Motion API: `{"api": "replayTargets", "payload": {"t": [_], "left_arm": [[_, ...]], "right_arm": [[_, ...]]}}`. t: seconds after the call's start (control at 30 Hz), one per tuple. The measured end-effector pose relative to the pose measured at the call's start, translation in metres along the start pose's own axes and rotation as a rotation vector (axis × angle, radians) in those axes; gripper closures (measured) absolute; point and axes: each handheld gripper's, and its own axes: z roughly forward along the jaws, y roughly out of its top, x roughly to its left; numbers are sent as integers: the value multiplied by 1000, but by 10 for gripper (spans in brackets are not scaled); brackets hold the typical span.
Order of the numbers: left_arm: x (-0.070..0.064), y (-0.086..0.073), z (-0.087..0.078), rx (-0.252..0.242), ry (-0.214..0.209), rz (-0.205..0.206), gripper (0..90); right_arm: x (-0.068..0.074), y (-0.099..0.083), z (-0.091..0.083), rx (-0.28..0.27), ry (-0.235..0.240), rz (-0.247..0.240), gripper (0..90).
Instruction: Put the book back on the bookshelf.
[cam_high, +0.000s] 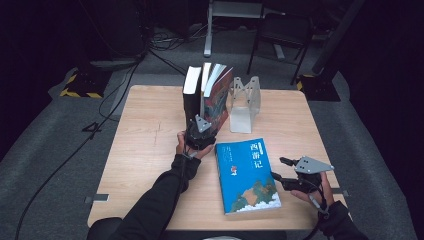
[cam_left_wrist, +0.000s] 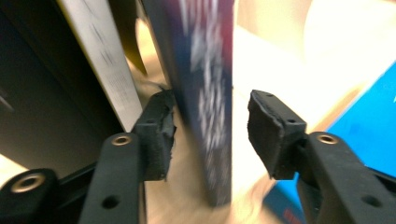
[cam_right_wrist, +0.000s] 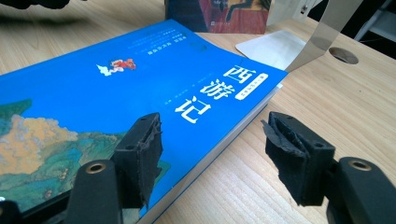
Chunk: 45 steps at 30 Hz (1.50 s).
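Note:
Two books stand upright at the table's far middle: a black book (cam_high: 191, 95) and, to its right, a colourful book (cam_high: 220, 95) with a red and blue cover. My left gripper (cam_high: 201, 129) is at their base. In the left gripper view it (cam_left_wrist: 212, 130) is open, its jaws straddling the colourful book's (cam_left_wrist: 205, 84) spine, with the black book (cam_left_wrist: 46, 93) to the left. A blue book (cam_high: 247, 175) lies flat at the front. My right gripper (cam_high: 278, 168) is at its right edge, open (cam_right_wrist: 212, 144), one jaw over the cover (cam_right_wrist: 116, 88) and one over bare wood.
A metal bookend (cam_high: 245, 102) stands just right of the upright books, its base plate (cam_right_wrist: 275, 46) flat on the wooden table (cam_high: 150, 130). A chair (cam_high: 280, 35) and cables lie on the floor beyond the far edge.

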Motion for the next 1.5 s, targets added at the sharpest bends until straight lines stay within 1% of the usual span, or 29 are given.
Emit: {"api": "replayTargets", "payload": {"t": [0.03,0.07,0.1,0.17,0.23,0.33,0.37,0.4,0.43,0.47,0.57,0.6,0.7,0.77,0.83,0.97,1.0,1.13,1.2,1.27,1.3,1.4,1.5], "left_arm": [[0,-3,2,10,-4,13,601],[-1,-6,3,15,-12,21,616],[-2,-7,3,8,-4,28,622],[-3,-7,6,1,-6,21,630],[-6,-5,9,0,10,25,633],[-8,-4,13,-9,21,9,645],[-9,-3,16,-15,31,-4,654],[-9,-2,18,-17,31,-13,661],[-10,-1,20,-18,30,-16,663],[-11,2,24,-14,39,-8,665],[-14,8,33,-11,41,-9,665],[-14,8,33,-11,41,-9,666],[-18,14,40,-5,48,5,664],[-19,16,45,-3,46,-3,662],[-19,18,47,-7,48,0,661],[-17,21,51,1,50,3,662],[-17,21,52,-2,49,-4,662],[-16,24,55,2,46,-10,662],[-17,26,58,8,51,-2,661],[-17,27,60,3,45,-18,659],[-18,28,61,6,47,-16,655],[-19,28,62,6,50,-12,650],[-18,28,61,11,46,-20,647]], "right_arm": [[0,0,0,0,-1,-1,360],[0,0,1,0,2,-1,360],[0,-1,1,3,1,-2,360],[0,-1,1,2,-2,-1,361],[0,-1,1,-1,-3,0,363],[0,-1,1,-3,-5,0,363],[0,-1,1,-3,-6,-1,363],[0,-1,1,-2,-5,-1,363],[0,-1,1,-2,-5,-1,363],[0,-2,2,-3,-5,-2,363],[1,-1,3,4,-2,-7,363],[1,-1,3,4,-2,-7,363],[1,-1,3,1,-5,-5,362],[0,-2,3,-1,-7,-3,362],[-1,-2,3,-5,-8,-1,361],[-1,-2,2,-8,-9,0,361],[-1,-2,2,-8,-10,-1,361],[-1,-2,2,-8,-10,0,362],[-1,-2,2,-9,-9,0,361],[-1,-2,2,-8,-8,0,361],[-1,-2,2,-8,-8,-1,361],[-1,-2,2,-11,-9,3,361],[-2,-2,1,-13,-9,2,361]]}}
